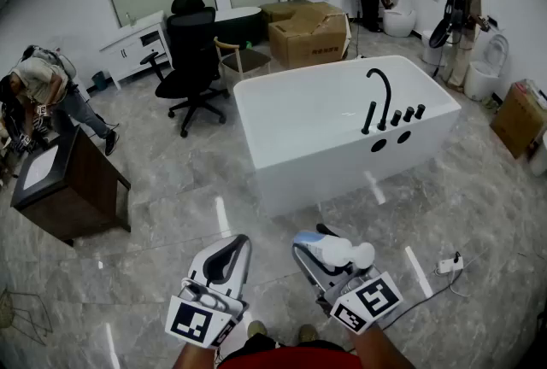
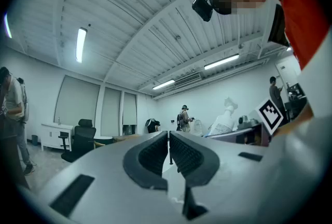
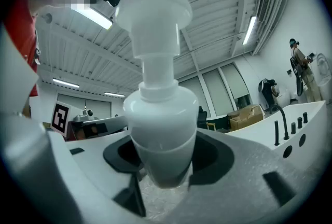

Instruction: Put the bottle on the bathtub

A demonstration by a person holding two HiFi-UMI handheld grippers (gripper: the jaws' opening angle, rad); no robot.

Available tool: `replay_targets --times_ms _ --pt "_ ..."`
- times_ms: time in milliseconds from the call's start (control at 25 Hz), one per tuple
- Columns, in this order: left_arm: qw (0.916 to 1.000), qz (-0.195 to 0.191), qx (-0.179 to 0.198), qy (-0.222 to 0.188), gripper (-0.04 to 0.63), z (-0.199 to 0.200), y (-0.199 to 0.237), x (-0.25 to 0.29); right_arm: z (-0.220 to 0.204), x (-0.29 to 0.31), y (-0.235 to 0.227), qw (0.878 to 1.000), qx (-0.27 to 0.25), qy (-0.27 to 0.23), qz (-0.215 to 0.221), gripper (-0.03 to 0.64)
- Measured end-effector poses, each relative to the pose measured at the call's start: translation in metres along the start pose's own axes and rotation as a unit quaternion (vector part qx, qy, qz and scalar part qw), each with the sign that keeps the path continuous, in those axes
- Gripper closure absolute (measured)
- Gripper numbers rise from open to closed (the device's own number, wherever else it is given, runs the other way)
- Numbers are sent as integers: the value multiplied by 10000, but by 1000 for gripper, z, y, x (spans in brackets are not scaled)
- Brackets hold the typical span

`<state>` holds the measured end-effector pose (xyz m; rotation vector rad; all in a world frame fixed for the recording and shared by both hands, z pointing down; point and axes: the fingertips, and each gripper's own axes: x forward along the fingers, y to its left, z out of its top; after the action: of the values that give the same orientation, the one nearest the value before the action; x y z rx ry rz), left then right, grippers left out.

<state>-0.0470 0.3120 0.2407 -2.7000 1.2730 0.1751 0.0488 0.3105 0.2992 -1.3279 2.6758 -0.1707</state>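
The white pump bottle is seen clamped at its lower body by the right claw, a grip plain only in the right gripper view. In the head view its long axis runs sideways, pump head rightward, well apart from the bathtub. The left claw is seen closed and empty. Print on the cardboard box cannot be read.

No writing can be read in any view.
The cubes on the left gripper and right gripper carry black-and-white square marker patterns, not letters or numbers. A cardboard box beyond the bathtub has a dark line of print on its side, too small to read. The bottle shows plain white.
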Motion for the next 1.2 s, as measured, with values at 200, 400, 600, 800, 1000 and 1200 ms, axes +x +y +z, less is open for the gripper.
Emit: replay_targets --times_ms 200,400,600,800,1000,1200 --pt "9999 120 15 116 578 -11 -12 4 4 -11 -10 9999 -50 52 138 377" --pt "9992 317 99 225 578 -15 -19 14 4 -10 -28 9993 -212 150 264 377" --pt "9979 513 74 380 578 -30 -7 30 -7 8 -48 9984 -269 350 358 377" --pt "9973 622 44 389 578 -56 24 60 -29 46 -76 9969 -328 577 419 377" --pt "9971 682 -82 343 578 -90 87 101 -54 112 -108 9951 -398 825 360 377" --pt "9973 582 -168 416 578 -125 170 158 -78 202 -148 9916 -584 1124 254 377"
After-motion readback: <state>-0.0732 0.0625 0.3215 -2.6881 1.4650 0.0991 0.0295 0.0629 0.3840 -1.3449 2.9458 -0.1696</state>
